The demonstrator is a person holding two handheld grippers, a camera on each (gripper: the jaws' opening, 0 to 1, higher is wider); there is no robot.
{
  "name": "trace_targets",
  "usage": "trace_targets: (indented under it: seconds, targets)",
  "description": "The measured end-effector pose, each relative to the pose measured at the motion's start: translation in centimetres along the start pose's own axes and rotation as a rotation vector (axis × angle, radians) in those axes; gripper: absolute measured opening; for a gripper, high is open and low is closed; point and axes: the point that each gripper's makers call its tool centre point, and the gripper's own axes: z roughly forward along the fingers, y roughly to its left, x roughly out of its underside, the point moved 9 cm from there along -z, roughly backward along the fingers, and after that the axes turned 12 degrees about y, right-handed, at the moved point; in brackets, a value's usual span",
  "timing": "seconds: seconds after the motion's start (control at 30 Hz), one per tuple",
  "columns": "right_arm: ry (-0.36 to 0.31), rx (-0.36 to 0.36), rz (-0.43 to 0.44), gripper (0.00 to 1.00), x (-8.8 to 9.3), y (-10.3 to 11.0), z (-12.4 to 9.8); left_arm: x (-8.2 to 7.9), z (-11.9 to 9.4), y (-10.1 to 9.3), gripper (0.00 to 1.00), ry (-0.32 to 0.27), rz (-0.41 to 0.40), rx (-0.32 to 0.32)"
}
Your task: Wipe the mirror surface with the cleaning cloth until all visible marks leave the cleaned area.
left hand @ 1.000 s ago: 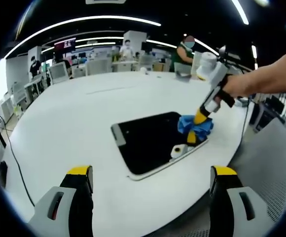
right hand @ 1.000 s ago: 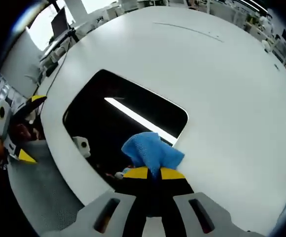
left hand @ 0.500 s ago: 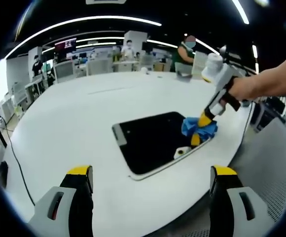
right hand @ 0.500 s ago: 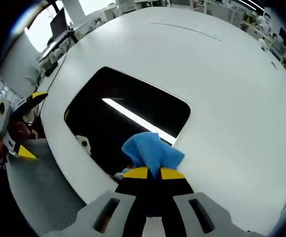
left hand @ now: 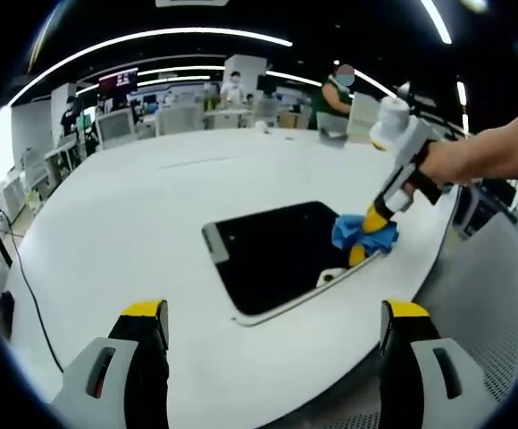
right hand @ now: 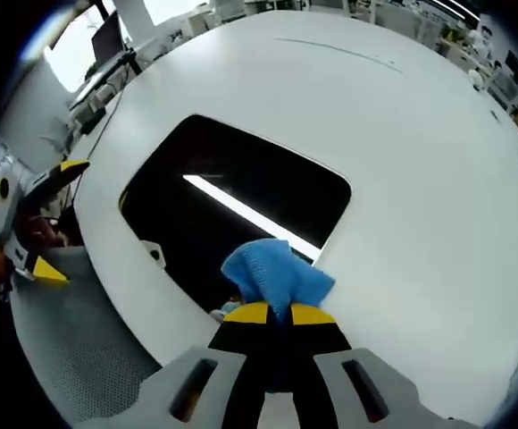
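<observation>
One mirror (left hand: pixel 277 255) lies flat on the white desk (left hand: pixel 125 223), near the desk's edge. One blue cleaning cloth (left hand: pixel 363 234) rests on the mirror's surface at its corner, by the desk edge. Two grippers are in sight.

The left gripper view takes in the left gripper (left hand: pixel 272 344) low in front of the mirror, jaws spread wide with nothing between them, and the right gripper (left hand: pixel 366 239) held by a hand (left hand: pixel 442 165), tips down on the mirror. It also takes in people and monitors beyond the desk.

The right gripper view looks down over the right gripper (right hand: pixel 277 313), jaws pressed together, pinching the cleaning cloth (right hand: pixel 275 273). The mirror (right hand: pixel 232 210) there reflects one bright ceiling-light strip. The left gripper (right hand: pixel 49 219) sits off the desk edge beside the mirror.
</observation>
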Motion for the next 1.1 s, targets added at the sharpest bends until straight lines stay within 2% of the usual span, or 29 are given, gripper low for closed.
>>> trace_targets:
  seconds: [0.53,0.63,0.73,0.83,0.97,1.1]
  targets:
    - [0.005,-0.030,0.016,0.01,0.38,0.14,0.05,0.21,0.08,0.00,0.99,0.016,0.000,0.003]
    - [0.001,-0.028,0.002,0.01,0.41,0.16,0.06,0.19,-0.02,0.23,0.99,0.015,0.001,-0.022]
    - [0.013,-0.024,-0.017,0.01,0.23,0.15,0.08,-0.11,-0.01,-0.11,0.99,-0.008,0.037,-0.010]
    - [0.016,-0.012,-0.039,0.01,0.23,0.27,0.07,-0.06,0.08,-0.15,0.99,0.004,0.045,-0.009]
    - [-0.004,-0.022,-0.042,0.01,0.56,0.07,0.04,-0.08,-0.08,0.20,0.99,-0.002,0.034,-0.039]
    - [0.004,-0.038,-0.057,0.01,0.35,-0.10,0.08,-0.21,-0.28,0.33,0.99,-0.023,0.039,-0.057]
